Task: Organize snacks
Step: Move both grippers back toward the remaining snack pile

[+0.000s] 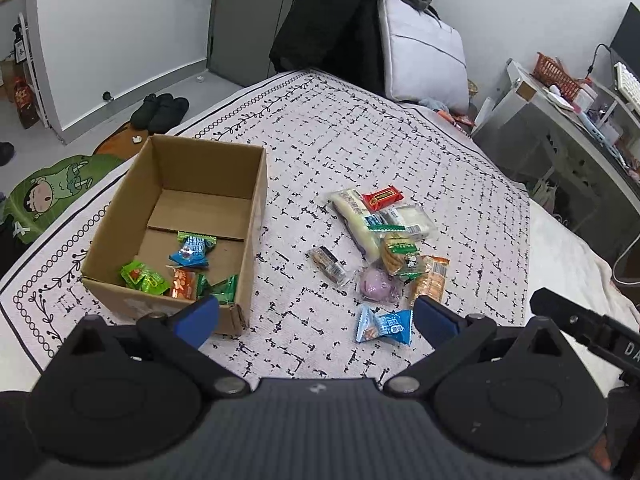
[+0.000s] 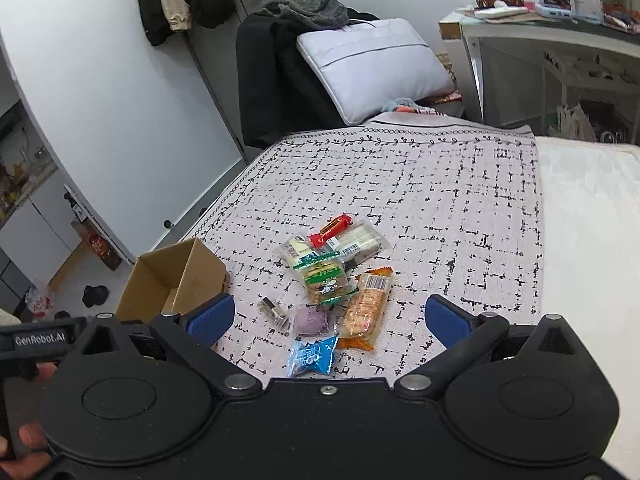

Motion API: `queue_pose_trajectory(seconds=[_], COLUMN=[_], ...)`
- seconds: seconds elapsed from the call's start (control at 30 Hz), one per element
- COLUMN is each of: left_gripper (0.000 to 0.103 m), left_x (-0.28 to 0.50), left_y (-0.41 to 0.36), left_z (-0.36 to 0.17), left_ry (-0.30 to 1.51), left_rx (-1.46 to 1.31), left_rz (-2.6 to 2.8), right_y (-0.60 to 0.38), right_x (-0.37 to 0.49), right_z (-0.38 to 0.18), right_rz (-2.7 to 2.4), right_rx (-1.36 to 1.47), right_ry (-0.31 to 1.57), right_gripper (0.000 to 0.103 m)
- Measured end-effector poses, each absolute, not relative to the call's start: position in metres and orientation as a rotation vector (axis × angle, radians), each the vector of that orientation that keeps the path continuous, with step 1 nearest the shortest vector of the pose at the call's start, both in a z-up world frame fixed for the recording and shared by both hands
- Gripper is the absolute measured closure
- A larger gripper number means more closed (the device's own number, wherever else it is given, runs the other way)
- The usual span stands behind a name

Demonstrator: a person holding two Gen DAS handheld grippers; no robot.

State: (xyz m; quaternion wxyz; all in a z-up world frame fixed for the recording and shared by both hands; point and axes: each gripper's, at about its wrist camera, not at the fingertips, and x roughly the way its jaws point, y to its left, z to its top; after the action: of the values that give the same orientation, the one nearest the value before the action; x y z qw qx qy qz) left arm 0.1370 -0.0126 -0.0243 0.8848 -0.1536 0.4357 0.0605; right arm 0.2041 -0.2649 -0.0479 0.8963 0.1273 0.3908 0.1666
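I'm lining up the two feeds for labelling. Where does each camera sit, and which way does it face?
Left wrist: sits behind the open left tongs, looking forward and down at the cardboard box; the other tool pokes in at right.
Right wrist: sits behind the open right tongs, facing the snack pile; fingers show at lower left.
Shared: box, pile, blue packet, patterned cover, pillow.

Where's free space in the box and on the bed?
Brown cardboard box: far half bare; near end crowded with green, orange and blue packets. Patterned bedspread: bare strip between box and loose snack pile, plus everything beyond it toward the grey cushion.
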Motion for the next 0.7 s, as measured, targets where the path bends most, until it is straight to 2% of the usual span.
queue_pose_trajectory(seconds=[0.6, 0.7], left_gripper=[0.004, 0.009], left_x=[0.174, 0.181], left_y=[-0.039, -0.045], left_z=[-0.061, -0.073], left_ry=[0.895, 0.913], left_rx=[-0.341, -0.351], left_rz=[0.093, 0.088], right_y=[-0.282, -0.280], right_x=[0.245, 0.255], right_z=[-0.089, -0.097], right_rz=[0.285, 0.278], right_rx=[0.385, 0.385], right_ry=[0.925, 0.953], right_gripper=[0.001, 0.007])
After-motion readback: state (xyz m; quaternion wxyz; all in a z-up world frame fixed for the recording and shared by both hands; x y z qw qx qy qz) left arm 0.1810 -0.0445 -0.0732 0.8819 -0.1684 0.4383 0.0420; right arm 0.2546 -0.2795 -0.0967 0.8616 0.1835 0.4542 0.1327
